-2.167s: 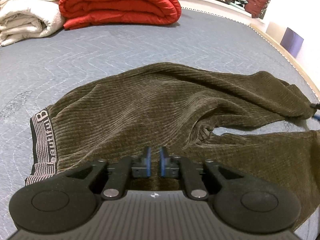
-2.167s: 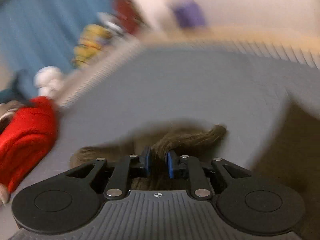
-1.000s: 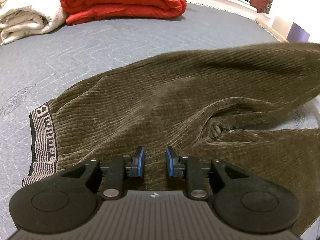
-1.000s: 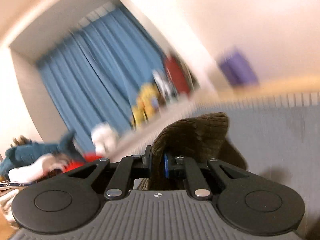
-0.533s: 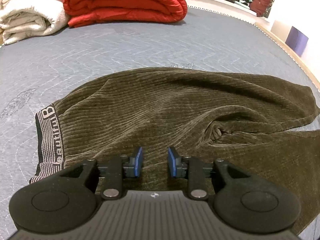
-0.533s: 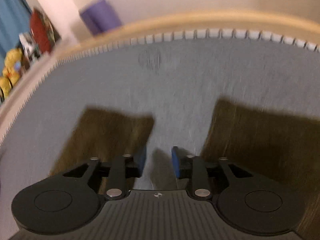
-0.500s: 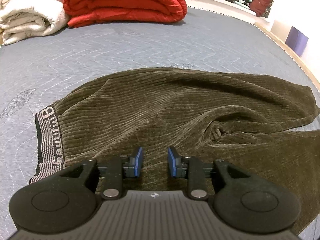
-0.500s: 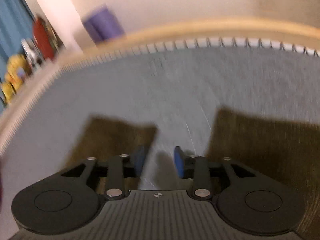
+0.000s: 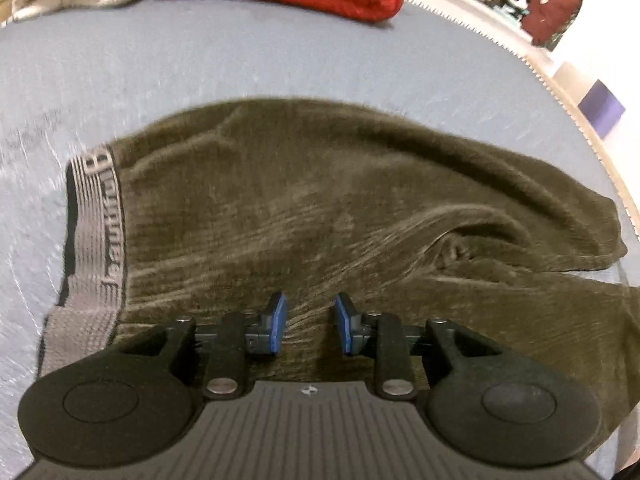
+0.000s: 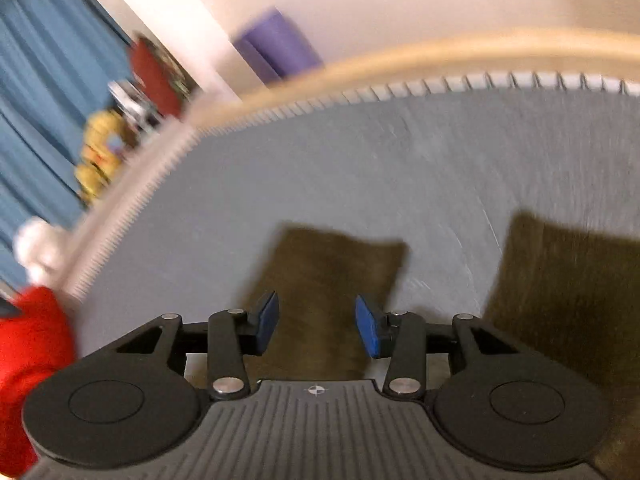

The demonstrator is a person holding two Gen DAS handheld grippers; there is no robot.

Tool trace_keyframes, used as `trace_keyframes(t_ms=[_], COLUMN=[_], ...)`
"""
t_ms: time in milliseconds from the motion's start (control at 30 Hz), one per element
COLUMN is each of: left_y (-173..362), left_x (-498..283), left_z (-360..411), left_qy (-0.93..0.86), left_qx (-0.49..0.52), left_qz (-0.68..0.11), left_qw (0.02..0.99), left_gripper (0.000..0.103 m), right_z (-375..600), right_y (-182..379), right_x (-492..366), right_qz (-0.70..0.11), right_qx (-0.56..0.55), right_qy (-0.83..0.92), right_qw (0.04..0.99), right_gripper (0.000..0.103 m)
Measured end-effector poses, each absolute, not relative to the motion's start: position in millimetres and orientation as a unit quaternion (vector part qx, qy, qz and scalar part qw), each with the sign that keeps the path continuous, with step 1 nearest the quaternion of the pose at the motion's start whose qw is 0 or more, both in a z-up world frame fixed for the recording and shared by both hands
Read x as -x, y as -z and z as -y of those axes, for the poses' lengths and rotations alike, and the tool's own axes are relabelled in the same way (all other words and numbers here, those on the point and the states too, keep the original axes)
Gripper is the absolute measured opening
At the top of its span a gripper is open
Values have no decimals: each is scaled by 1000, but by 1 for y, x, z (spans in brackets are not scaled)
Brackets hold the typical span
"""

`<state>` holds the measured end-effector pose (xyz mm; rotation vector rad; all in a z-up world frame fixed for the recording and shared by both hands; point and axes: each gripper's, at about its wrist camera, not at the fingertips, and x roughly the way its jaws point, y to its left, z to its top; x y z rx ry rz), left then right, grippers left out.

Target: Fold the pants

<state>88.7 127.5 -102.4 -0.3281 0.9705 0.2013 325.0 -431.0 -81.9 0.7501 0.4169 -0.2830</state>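
- The right tool, clamped on an olive corduroy pants leg a second ago, is now opening, empty, above it.
- The left tool stays apart over the pants at lower centre.

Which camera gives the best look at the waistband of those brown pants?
The left wrist view: the grey lettered waistband lies in full sight at the left end of the brown corduroy pants. The right wrist view shows only the two leg ends, no waistband.

Motion blur smears the lettering on the waistband of the pants, leaving it unreadable. The lower pant leg runs off the right edge. In the right wrist view, shelf toys are blurred beyond recognition.
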Motion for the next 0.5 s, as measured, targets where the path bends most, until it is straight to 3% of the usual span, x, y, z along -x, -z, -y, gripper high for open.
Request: trace_keyframes(t_ms=[133, 267, 500], left_y=[90, 75, 61], left_x=[-77, -66, -47], left_z=[-129, -142, -168], left_qy=[-99, -105, -133], left_qx=[156, 167, 165], left_qz=[-450, -430, -413], left_qw=[874, 881, 886], left_gripper=[30, 30, 30], right_z=[400, 364, 313], right_y=[38, 8, -17], right_x=[-264, -215, -146], right_qz=[-142, -128, -177], right_qx=[-332, -295, -244], right_qy=[80, 13, -84], right_qw=[929, 947, 950], right_gripper=[59, 62, 66])
